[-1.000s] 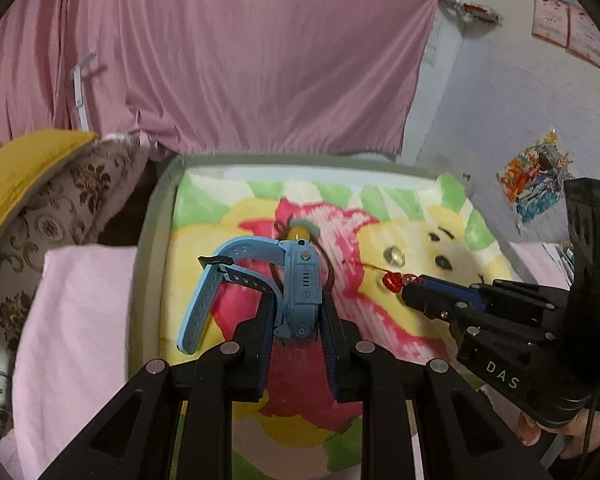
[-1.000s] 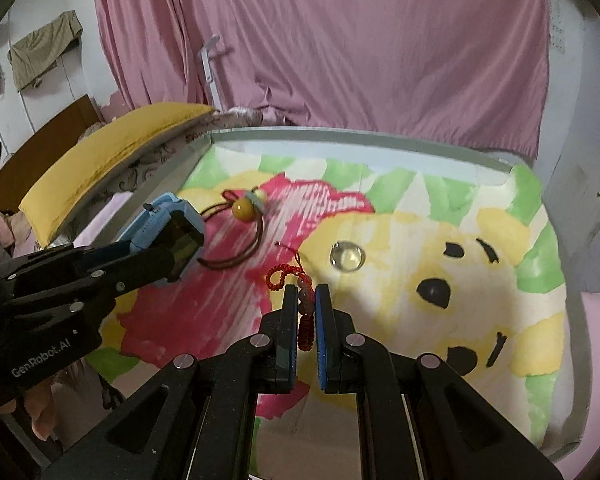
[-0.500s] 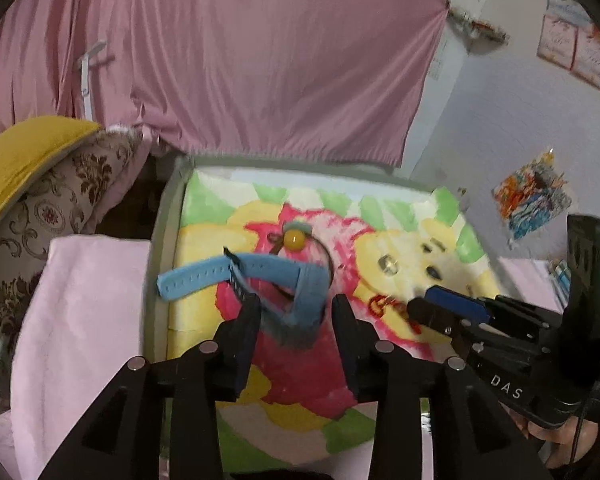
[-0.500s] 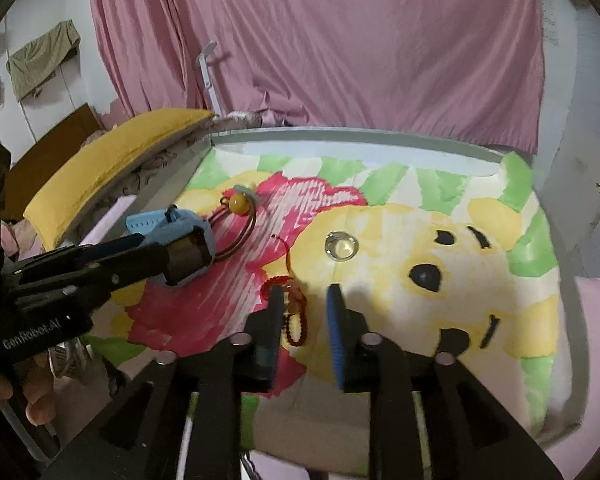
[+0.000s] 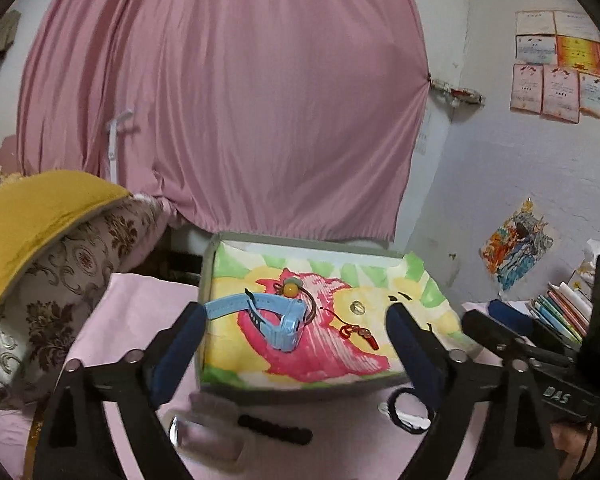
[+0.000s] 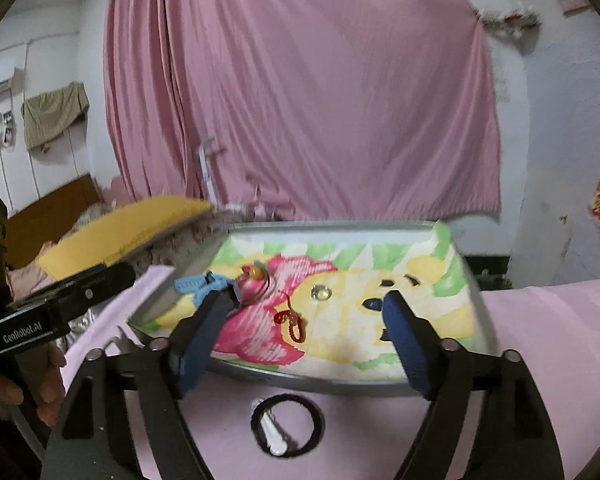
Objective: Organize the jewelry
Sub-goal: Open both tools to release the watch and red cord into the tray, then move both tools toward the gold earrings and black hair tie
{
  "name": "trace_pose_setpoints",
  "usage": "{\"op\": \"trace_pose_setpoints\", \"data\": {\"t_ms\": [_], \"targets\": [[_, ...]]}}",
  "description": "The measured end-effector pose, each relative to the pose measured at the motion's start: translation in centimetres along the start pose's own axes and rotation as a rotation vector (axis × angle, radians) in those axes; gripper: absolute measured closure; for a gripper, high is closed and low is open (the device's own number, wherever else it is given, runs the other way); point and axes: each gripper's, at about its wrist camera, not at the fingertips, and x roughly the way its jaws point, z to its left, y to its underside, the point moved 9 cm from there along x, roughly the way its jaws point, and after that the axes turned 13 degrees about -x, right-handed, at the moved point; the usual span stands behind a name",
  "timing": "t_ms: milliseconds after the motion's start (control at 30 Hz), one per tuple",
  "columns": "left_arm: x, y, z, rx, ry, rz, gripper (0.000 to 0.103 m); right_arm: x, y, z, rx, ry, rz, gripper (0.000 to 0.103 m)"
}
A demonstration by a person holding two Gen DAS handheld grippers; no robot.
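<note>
A shallow tray [image 5: 204, 280] [image 6: 380, 380] lined with a bear-print cloth holds a blue watch [image 5: 278, 320] [image 6: 198, 284], a brown cord with a yellow bead [image 5: 290, 289] [image 6: 256, 272], a red beaded charm [image 5: 358, 333] [image 6: 292, 322] and a clear round stone [image 5: 357, 307] [image 6: 320, 292]. My left gripper [image 5: 296, 344] is open and empty, back from the tray's near edge. My right gripper [image 6: 300, 344] is open and empty too, above the tray's near edge.
On the pink sheet before the tray lie a black ring with a white piece [image 6: 286, 426] [image 5: 410, 410], a black bead strand [image 5: 274, 430] and a blurred clear object [image 5: 204, 432]. A yellow cushion [image 5: 32, 216] lies left; books [image 5: 560, 312] stand right.
Both grippers opened wide and pulled back from the tray. The blue watch and the red charm, held one second ago, now lie on the cloth.
</note>
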Motion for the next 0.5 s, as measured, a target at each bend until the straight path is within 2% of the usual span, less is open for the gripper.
{"op": "trace_pose_setpoints", "data": {"t_ms": [67, 200, 267, 500], "targets": [[-1.4, 0.1, -0.2, 0.001, 0.005, -0.034, 0.003, -1.7, -0.1, 0.1, 0.000, 0.012, -0.038, 0.012], [-3.8, 0.7, -0.4, 0.014, 0.006, -0.074, 0.001, -4.6, 0.2, 0.3, 0.001, 0.033, -0.102, 0.010], [-4.8, 1.1, -0.4, 0.018, 0.005, -0.095, 0.000, -6.2, 0.6, 0.5, -0.004, 0.045, -0.134, 0.002], [-7.3, 3.6, -0.2, 0.035, -0.014, -0.119, 0.000, -9.6, 2.0, 1.3, -0.058, 0.092, -0.195, 0.001]]}}
